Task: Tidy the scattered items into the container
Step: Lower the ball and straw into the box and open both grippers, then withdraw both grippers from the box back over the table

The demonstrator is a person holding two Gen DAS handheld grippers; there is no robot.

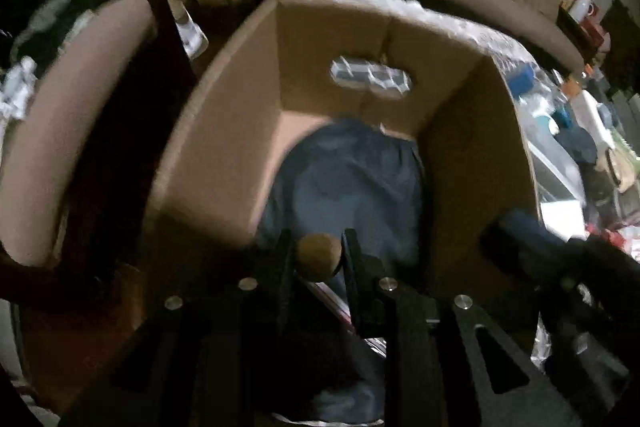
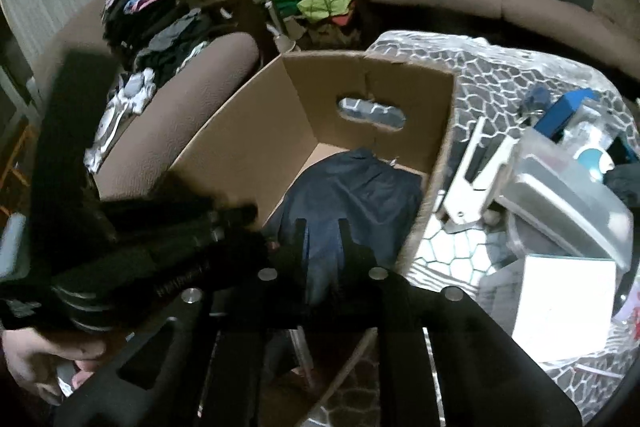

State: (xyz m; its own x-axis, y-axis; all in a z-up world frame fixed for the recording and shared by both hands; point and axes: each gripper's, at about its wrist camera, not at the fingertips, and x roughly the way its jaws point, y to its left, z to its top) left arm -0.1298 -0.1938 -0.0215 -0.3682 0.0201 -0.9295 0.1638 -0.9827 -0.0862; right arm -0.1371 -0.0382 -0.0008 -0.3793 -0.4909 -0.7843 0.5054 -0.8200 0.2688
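Your left gripper (image 1: 319, 255) gripping a brown ball (image 1: 319, 257) over the box (image 1: 224, 131), your right gripper (image 2: 322, 241) hovering apart above dark cloth (image 2: 360, 187) inside.

No legible text, labels or numbers in either view; print on far shelf items is too blurred to read.

One cardboard box (image 1: 224, 131) holds one dark blue garment (image 1: 352, 179). One small brown ball (image 1: 319, 257) sits between the left gripper's fingers. The table (image 2: 472, 75) beside the box carries perhaps two clear plastic containers (image 2: 568, 195); blur prevents a firm count.
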